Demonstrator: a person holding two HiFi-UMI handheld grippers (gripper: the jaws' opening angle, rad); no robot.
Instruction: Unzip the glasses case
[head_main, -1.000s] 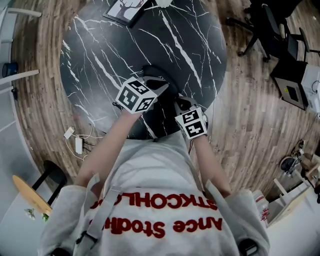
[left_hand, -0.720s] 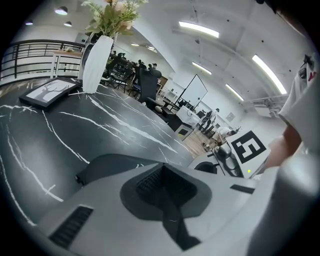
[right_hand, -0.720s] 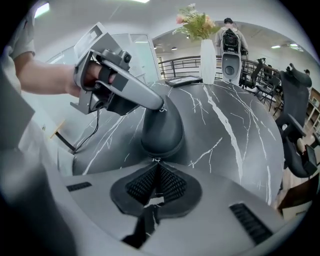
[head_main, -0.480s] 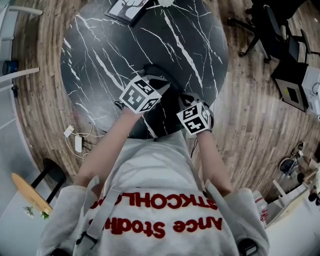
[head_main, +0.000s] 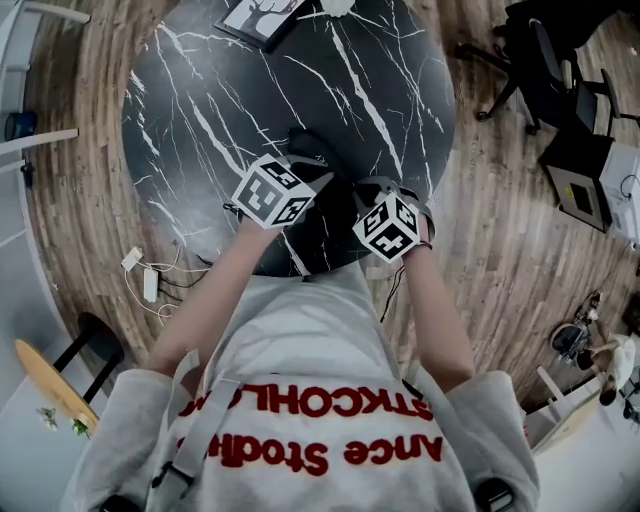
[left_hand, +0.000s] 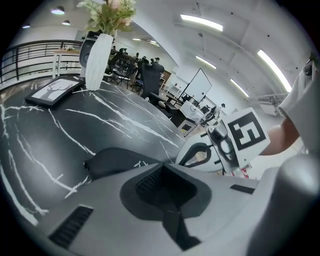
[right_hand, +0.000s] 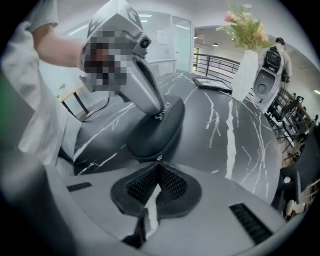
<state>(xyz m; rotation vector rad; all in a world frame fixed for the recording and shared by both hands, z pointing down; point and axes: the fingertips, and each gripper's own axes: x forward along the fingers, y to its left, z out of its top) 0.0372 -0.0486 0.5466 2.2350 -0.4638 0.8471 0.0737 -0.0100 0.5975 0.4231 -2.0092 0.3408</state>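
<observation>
An open office, strip lights overhead, desks and chairs well behind, and in the middle a round black marble table (head_main: 200, 100) with a white vase (left_hand: 98, 60) of flowers at its far edge. A framed picture (left_hand: 55, 91) lies just beside the vase. The glasses case (right_hand: 155, 130), dark and soft-looking, lies flat on the table well apart from the vase, on the person's side.

The left gripper (left_hand: 160, 169) has its jaws together. Its tip is planted on top of the case, on the part toward the vase, pinning it down rather than gripping it. The right gripper (right_hand: 159, 167) is at the case's end farthest from the vase. Its jaws are closed at the tip on what looks like the small zip pull (right_hand: 159, 159). The zip looks closed from where I stand, though I can't follow the whole seam.

To do this well, I'd say the left one needs firm downward pressure, because that marble looks slick and the case could swivel. The right should draw the pull low along the seam, following the curve round the end instead of lifting away. A tab that small could easily slip from the pads if it's yanked, so a steady pull seems the better bet.
</observation>
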